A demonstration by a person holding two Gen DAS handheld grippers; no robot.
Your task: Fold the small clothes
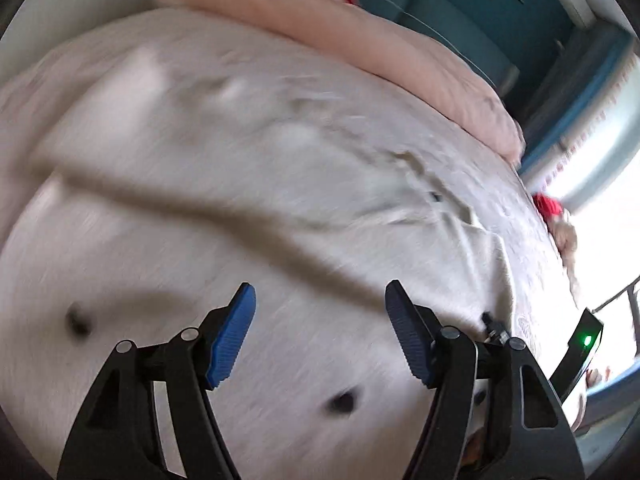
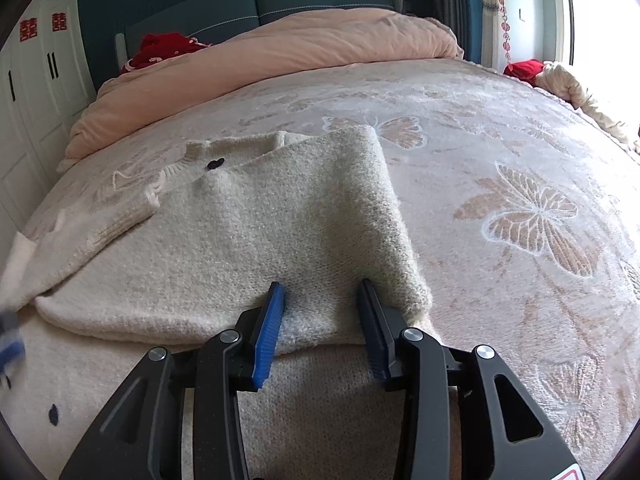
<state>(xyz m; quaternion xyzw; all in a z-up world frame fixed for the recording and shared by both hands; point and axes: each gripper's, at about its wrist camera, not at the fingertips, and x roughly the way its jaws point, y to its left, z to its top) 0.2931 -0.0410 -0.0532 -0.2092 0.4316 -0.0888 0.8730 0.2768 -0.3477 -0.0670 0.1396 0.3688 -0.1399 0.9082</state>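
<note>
A cream knitted cardigan (image 2: 248,224) with dark buttons lies on the bed, one side folded over the body, a sleeve (image 2: 100,220) lying to the left. My right gripper (image 2: 322,300) is open, its blue pads (image 2: 272,328) on either side of the folded edge at the near hem, not closed on it. In the blurred left wrist view the same cardigan (image 1: 240,184) fills the frame. My left gripper (image 1: 320,300) is open and empty above it, with dark buttons (image 1: 340,402) below the fingers.
The bedspread (image 2: 520,208) is pale with butterfly patterns. A pink duvet (image 2: 280,52) is heaped at the head of the bed, with red fabric (image 2: 160,50) behind it. A red item (image 2: 524,70) and a cream bundle (image 2: 568,88) lie at the right edge. White wardrobes (image 2: 36,92) stand left.
</note>
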